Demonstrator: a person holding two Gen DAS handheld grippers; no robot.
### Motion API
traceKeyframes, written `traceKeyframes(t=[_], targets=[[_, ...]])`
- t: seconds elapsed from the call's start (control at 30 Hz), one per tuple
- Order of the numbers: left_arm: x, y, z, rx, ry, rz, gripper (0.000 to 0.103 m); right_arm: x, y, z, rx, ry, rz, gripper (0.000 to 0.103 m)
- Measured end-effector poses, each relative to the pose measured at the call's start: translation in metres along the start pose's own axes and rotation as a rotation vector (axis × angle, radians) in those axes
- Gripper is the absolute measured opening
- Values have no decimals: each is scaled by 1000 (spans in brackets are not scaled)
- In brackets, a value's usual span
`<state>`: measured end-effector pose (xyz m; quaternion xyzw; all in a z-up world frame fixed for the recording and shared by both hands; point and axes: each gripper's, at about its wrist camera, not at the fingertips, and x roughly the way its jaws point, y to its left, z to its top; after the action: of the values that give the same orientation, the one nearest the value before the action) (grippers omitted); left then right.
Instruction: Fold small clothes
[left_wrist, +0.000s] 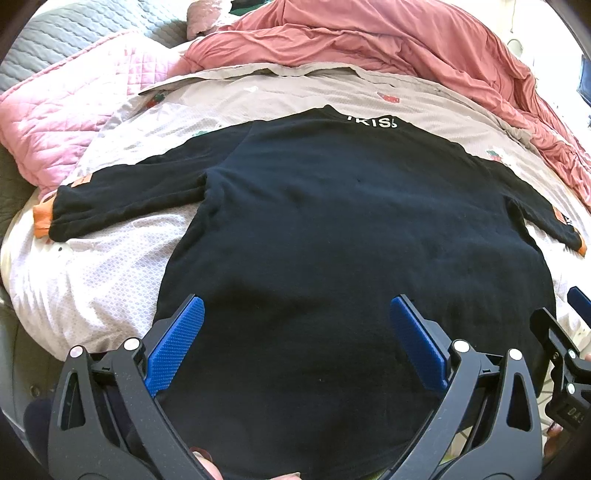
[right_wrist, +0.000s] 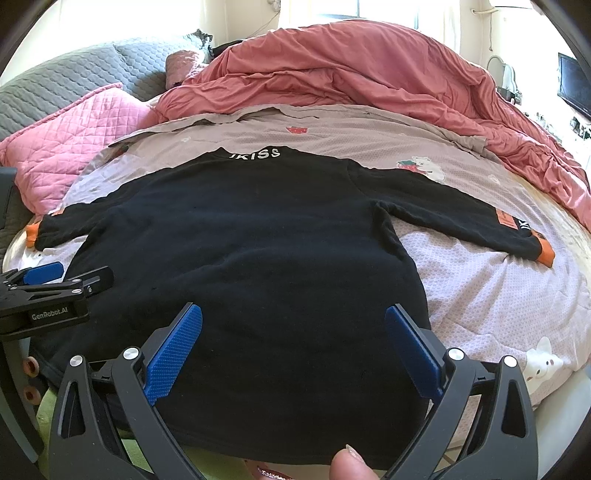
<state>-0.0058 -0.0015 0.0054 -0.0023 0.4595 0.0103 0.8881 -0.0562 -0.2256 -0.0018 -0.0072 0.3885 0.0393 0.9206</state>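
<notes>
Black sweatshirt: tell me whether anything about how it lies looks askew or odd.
Nothing stands out. The black sweatshirt lies flat on the bedspread, both sleeves spread out to the sides, orange cuffs showing. Both grippers, left and right, hover over its hem with jaws open.

A pale bedsheet printed with strawberries and small bears covers the lower and middle part of both views. A bear with a strawberry shows at right of centre in the right wrist view, and a white bear sits at the lower right. A rumpled coral-red duvet fills the top, running down the right edge. A pink quilted pillow lies at the left, partly on the sheet. Behind it, upper left, is a grey quilted cover. A dark screen stands at the far right edge.
</notes>
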Motion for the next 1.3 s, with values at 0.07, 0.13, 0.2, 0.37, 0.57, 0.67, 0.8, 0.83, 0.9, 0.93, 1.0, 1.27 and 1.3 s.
traceKeyframes(t=[0.07, 0.13, 0.2, 0.37, 0.57, 0.67, 0.8, 0.83, 0.9, 0.93, 1.0, 1.27, 1.3], targets=[[0, 1, 0, 1, -1, -2, 95, 0, 1, 0, -3, 1, -1, 99], [-1, 1, 0, 1, -2, -2, 95, 0, 1, 0, -3, 0, -2, 99], [-1, 1, 0, 3, -1, -4, 95, 0, 2, -1, -5, 2, -4, 99], [-1, 1, 0, 2, -2, -5, 95, 0, 2, 0, -6, 4, -3, 99], [-2, 1, 0, 4, -5, -1, 95, 1, 3, -1, -8, 1, -3, 99], [-2, 1, 0, 3, -7, -5, 95, 1, 3, -1, -10, 1, -3, 99], [-2, 2, 0, 1, -9, -3, 95, 1, 3, -1, -8, 1, -3, 99], [-2, 2, 0, 2, -9, -3, 95, 1, 3, -1, -8, 1, -2, 99], [-2, 2, 0, 4, -10, -2, 95, 2, 4, -1, -11, 0, 0, 99], [-2, 2, 0, 3, -9, 0, 95, 3, 5, -1, -10, 1, 0, 99], [-2, 2, 0, 5, -8, 0, 95, 3, 5, 0, -8, 1, 5, 99], [0, -3, 8, 17, -12, 14, 95, 7, 1, 5, 2, -5, 25, 99], [1, -5, 10, 20, -10, 15, 95, 8, 0, 7, -2, -6, 20, 99]])
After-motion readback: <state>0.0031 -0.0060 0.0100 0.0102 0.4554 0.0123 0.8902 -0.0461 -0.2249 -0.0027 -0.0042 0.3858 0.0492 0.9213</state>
